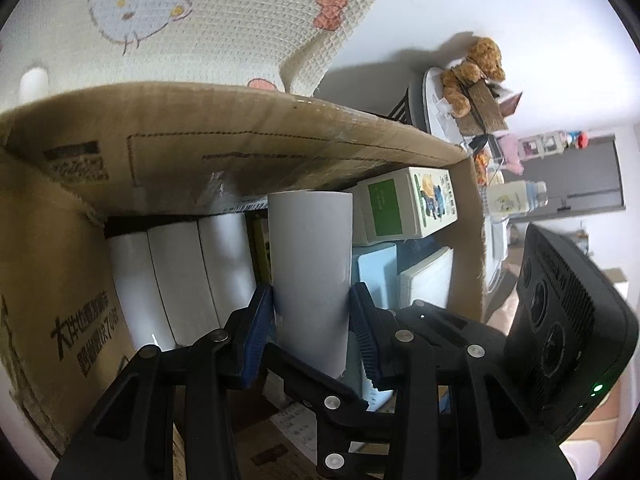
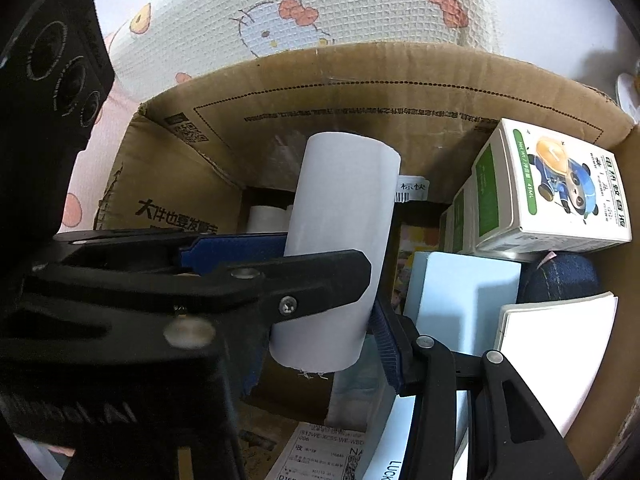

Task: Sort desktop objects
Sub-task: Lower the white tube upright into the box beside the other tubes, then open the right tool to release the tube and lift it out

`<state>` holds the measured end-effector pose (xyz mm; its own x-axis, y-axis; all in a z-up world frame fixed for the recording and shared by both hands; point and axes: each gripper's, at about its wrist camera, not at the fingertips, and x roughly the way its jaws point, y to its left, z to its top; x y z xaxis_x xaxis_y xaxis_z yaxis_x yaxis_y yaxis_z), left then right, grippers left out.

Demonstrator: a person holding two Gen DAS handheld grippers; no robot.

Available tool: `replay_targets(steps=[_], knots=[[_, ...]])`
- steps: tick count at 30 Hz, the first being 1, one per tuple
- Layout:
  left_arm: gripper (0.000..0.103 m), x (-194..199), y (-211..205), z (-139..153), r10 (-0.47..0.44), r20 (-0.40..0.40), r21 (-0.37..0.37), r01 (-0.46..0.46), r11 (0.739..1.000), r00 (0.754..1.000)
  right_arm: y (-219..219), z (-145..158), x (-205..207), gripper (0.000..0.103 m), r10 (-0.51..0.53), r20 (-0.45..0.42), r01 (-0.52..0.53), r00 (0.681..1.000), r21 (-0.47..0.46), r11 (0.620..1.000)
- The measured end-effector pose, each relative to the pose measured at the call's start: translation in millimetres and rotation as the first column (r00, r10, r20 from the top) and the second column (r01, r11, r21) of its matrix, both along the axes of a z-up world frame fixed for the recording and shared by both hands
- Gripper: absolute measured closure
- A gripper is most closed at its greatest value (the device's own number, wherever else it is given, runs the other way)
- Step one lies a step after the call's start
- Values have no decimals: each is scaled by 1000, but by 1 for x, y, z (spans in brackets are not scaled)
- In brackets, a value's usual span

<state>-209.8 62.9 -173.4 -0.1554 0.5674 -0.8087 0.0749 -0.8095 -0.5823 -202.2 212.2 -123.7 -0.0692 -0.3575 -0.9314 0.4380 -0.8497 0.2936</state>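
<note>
Left wrist view first: the left gripper has its blue pads clamped on both sides of a white paper roll, a plain matte cylinder with a slightly ragged bottom edge, held upright inside the cardboard box. It sits about mid-box, with three more white rolls lined up toward the box's left wall, and a green and white carton by the right wall. Right wrist view: same roll, tilted a bit here, still inside the box. The right gripper has one blue pad against the roll's right side, but the other finger is hidden, so I can't tell whether it's gripping.
</note>
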Motion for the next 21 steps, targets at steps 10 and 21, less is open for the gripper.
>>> replay_targets(steps=[10, 21], knots=[[59, -2, 8, -2, -23, 9, -98, 24, 995, 1000, 1, 17, 20, 58, 128, -37, -124, 991, 75, 989], [59, -14, 20, -26, -35, 111, -72, 43, 996, 993, 9, 39, 47, 59, 192, -251, -143, 949, 202, 969]])
